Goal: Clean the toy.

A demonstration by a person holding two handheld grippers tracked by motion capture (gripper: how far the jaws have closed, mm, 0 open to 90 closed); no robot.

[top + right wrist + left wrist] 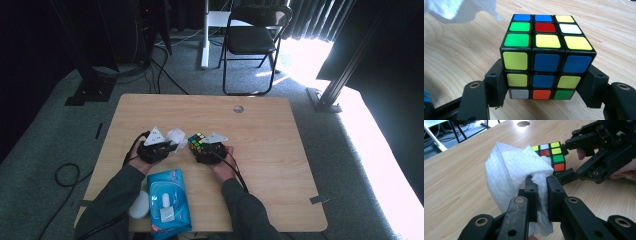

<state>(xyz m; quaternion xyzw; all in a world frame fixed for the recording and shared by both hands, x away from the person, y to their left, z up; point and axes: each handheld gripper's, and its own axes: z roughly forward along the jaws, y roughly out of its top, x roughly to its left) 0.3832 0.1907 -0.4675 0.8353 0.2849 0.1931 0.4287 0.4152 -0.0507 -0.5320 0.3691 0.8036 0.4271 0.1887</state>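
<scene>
The left gripper [540, 188] pinches a soft, limp white wet wipe [509, 172] — the right gripper [546, 80] clamps the rigid, slick-faced multicoloured plastic puzzle cube [546, 50] by opposite sides, best there.

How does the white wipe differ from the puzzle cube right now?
The white wipe is soft, crumpled and one plain colour; the puzzle cube is rigid, square-edged and covered in mixed coloured stickers. The left gripper pinches the wipe in a narrow grip, while the right gripper spans the cube's sides, much wider apart. Both are held above the wooden table.
</scene>
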